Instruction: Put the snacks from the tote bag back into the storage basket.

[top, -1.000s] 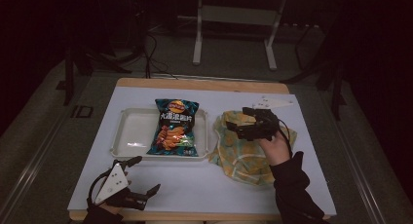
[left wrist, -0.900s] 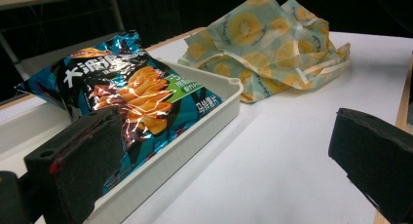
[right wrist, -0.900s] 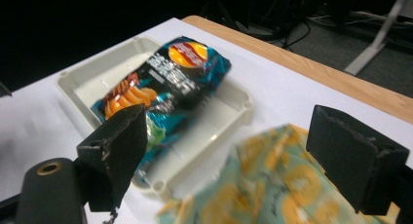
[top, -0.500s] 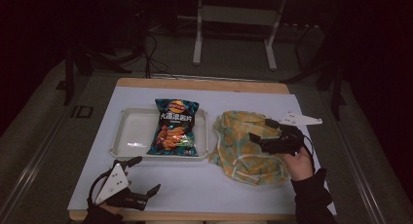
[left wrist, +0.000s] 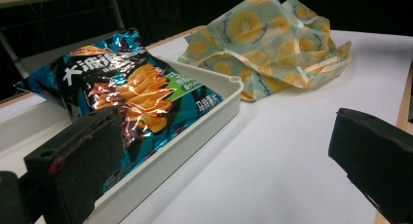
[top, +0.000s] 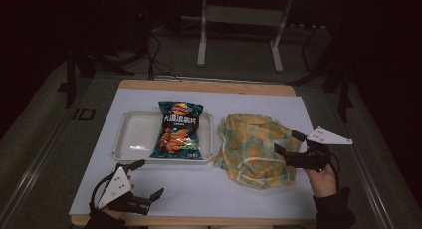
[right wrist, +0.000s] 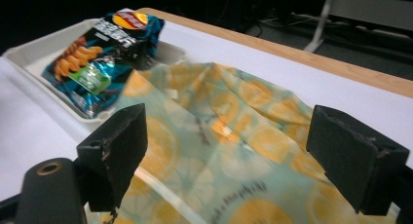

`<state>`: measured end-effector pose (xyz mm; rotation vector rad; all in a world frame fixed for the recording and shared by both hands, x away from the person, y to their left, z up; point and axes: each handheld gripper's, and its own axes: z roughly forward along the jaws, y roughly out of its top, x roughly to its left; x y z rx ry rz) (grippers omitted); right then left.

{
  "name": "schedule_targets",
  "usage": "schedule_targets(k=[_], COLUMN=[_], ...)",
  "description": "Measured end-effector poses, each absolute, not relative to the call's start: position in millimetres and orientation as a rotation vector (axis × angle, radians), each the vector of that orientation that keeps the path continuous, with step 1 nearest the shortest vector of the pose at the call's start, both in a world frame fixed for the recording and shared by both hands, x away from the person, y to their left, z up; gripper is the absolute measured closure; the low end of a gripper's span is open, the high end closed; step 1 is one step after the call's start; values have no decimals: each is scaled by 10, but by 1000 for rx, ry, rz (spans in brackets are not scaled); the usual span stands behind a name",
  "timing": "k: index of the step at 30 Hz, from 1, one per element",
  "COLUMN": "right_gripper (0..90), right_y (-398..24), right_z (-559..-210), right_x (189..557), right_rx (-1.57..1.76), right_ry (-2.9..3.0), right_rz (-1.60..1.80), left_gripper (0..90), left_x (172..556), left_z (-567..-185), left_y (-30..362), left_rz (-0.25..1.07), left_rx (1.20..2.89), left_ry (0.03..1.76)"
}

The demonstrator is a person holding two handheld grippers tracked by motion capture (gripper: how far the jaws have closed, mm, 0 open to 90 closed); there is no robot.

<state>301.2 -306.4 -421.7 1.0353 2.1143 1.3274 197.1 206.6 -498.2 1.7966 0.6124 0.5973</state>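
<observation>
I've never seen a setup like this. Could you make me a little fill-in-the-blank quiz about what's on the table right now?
1. The chip bag lies in the white ____.
2. The crumpled bag beside the tray is printed with ____ slices.
3. The right gripper has its jaws ____ at that bag's edge.

Missing words: tray; lemon; open
</observation>
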Motion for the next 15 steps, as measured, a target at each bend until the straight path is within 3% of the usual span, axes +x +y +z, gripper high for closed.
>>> schedule_targets(k=[15], right_gripper=[140], right_y=[-3323], right_z=[-4453], right_x=[2814], right_rx=[1098], right_ry=[2023], right_rz=[1235], left_gripper=[2], left_x=[1966], left_z=[-4982], left_y=[2068], left_rz=[599], left_rx=[1799], left_ry=[610])
